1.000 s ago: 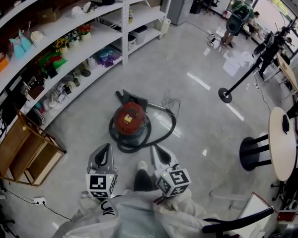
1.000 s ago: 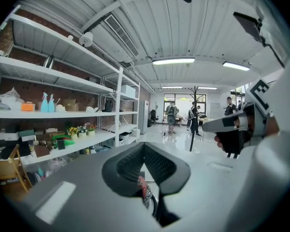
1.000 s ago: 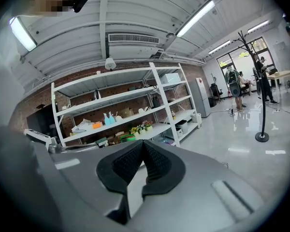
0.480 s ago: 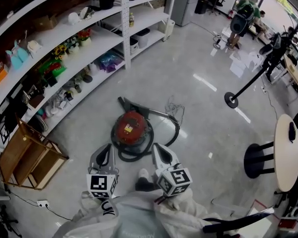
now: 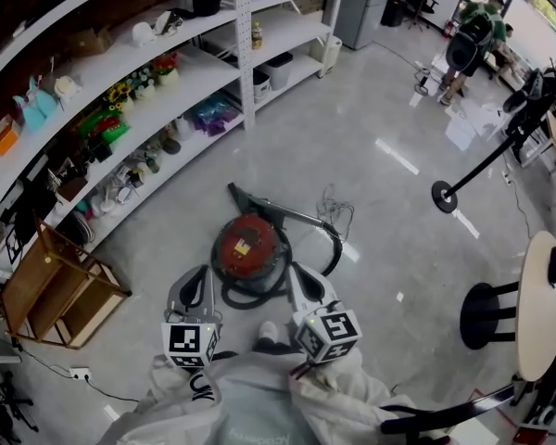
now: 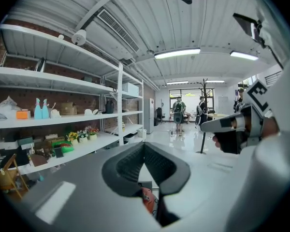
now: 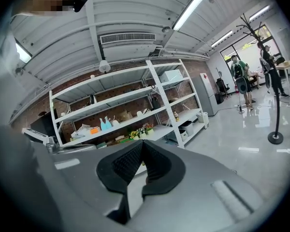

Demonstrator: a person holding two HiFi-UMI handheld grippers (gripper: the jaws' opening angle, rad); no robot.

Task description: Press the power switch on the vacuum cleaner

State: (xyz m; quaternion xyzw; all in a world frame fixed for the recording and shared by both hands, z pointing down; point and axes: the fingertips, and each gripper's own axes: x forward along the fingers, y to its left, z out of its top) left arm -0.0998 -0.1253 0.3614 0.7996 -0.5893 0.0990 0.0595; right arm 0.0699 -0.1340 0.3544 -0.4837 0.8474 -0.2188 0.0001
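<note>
A round red vacuum cleaner (image 5: 248, 245) sits on the grey floor, its black hose (image 5: 259, 292) looped around its near side and a wand lying behind it. In the head view my left gripper (image 5: 200, 273) points at the vacuum's near left edge and my right gripper (image 5: 295, 273) at its near right edge; both hang just short of it. Each has its jaws closed tip to tip with nothing held. In the left gripper view, a bit of the red vacuum (image 6: 148, 200) shows below the left gripper (image 6: 144, 145). The right gripper (image 7: 141, 143) faces the shelves.
Long white shelves (image 5: 120, 72) with small items run along the left. A wooden crate (image 5: 56, 290) stands at the lower left. A round table (image 5: 544, 304) and a pole stand's base (image 5: 444, 196) are at the right. People (image 5: 471, 40) stand far off.
The view has moved forward toward the vacuum, which now lies closer to both gripper tips. Both grippers stay shut and keep their pose.
</note>
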